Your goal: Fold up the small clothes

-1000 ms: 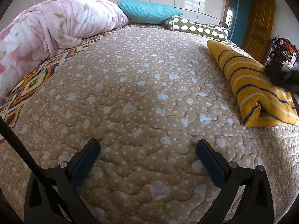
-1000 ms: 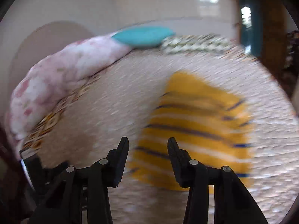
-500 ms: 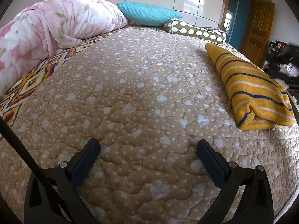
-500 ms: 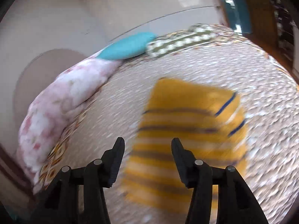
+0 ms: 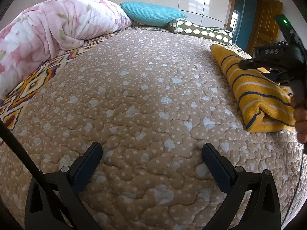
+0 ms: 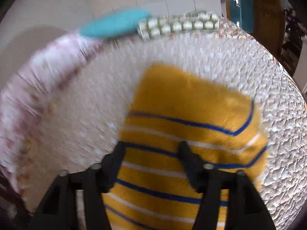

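While the left gripper (image 5: 152,164) hangs over bare quilted bedspread (image 5: 145,88) with its jaws wide and nothing between them, the folded yellow striped garment (image 5: 255,94) lies well off to the right of those jaws, near the bed's edge, with the right gripper (image 5: 276,59) above it. From the right wrist view, which is blurred, the right gripper (image 6: 151,149) has its jaws opening over the garment (image 6: 191,115); the fabric spreads beneath and beyond both fingertips, and none appears pinched. Judged step: release of a finished fold. The next move likely calls for clearing the garment without dragging it.
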Available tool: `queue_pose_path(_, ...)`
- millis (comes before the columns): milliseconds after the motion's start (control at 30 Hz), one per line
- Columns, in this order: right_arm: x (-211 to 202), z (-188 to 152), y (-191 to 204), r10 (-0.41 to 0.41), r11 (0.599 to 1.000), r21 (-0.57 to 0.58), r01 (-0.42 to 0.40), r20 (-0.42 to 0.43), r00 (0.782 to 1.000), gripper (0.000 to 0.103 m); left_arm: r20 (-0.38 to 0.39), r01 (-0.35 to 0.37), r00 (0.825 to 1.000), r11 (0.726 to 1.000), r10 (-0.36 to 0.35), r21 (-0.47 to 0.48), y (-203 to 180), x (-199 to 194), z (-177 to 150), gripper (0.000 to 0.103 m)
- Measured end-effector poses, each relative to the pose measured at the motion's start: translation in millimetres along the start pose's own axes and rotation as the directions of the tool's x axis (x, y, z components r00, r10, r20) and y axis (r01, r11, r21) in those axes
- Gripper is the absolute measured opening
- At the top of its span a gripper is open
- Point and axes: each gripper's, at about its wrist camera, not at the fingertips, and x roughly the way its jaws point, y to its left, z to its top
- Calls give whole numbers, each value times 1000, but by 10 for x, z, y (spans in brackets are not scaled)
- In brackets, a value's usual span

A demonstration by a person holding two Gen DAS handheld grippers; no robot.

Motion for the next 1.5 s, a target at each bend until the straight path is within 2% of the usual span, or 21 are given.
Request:
queue_pose_path(67,-97,5,85,-24,1000,-17,24,21,999,76,3,3,1000,1000,-3,-2,7,-13,-10,103)
queue_pose_path(200,-553,-216,47,106,993,43,-111,115,988,77,5,4,1000,1000,-4,-3,34,-47,-47,103)
queue_pose_path(267,-715,-469,-56,119,989,69,-129,124,985,77,5,5,1000,1000,-5,-4,32,-50,-48,103)
queue_pose_path(333,-792,-692,-125,90,992,76,-101,132,987,77,3,1,1000,1000,-1,-1,17,-32,-33,103)
queue_pose_path(433,-934,-1069,-311,-9,997,78,-4,166,986,77,2,-4,1000,1000,4,2,47,-62,-71,103)
queue_pose_path(600,-1040,-1440,-602,-86,987,151,56,198,976,77,-5,-26,1000,1000,26,13,43,-74,-101,103)
queue_pose_path(833,-813,-1729,-655,-91,982,175,64,154,984,77,-7,-50,999,998,50,25,1,-68,-101,103)
queue_pose_path(1067,-771,-1753,-570,-109,988,130,89,155,982,86,1,-77,997,996,77,38,-40,-77,-109,103)
queue_pose_path(1500,-736,-1771,-488,-140,988,91,127,152,978,90,10,-97,995,994,97,49,-66,-93,-117,103)
